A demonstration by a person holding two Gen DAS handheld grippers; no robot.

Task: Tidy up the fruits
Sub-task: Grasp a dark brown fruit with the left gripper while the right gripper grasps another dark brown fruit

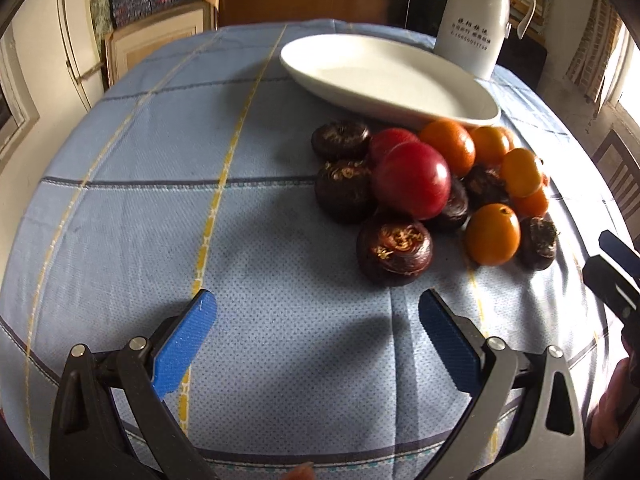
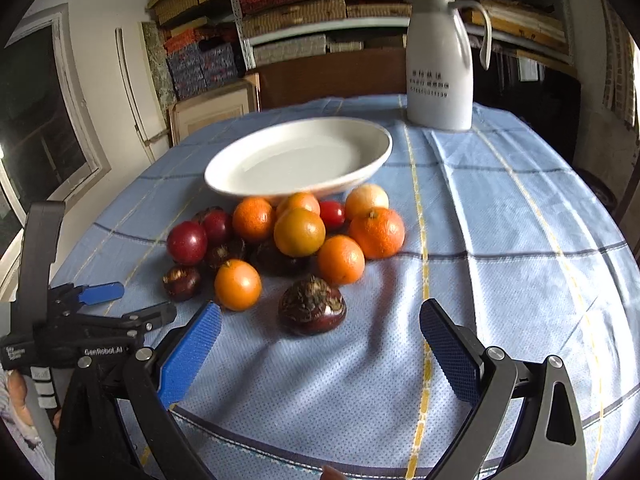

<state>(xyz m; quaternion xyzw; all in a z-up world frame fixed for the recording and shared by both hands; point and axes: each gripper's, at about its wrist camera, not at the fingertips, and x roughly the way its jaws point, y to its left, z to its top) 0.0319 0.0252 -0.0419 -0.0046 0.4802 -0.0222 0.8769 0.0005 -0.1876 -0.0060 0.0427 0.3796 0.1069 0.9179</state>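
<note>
A pile of fruit lies on the blue checked tablecloth: several orange mandarins [image 2: 299, 232], red plums [image 1: 412, 180] and dark water chestnuts [image 1: 394, 250]. An empty white oval plate [image 2: 372, 152] sits just behind the pile; it also shows in the left wrist view [image 1: 472, 114]. My left gripper [image 1: 318, 308] is open and empty, just short of the nearest chestnut. My right gripper [image 2: 320, 320] is open and empty, with a dark chestnut [image 2: 312, 310] lying between and just beyond its fingertips. The left gripper also shows at the left of the right wrist view [image 2: 102, 292].
A white thermos jug [image 2: 438, 60] stands behind the plate at the table's far side; it also shows in the left wrist view [image 1: 474, 20]. Shelves with stacked boxes [image 2: 280, 8] fill the back wall. A wooden chair [image 1: 620, 172] stands right of the table.
</note>
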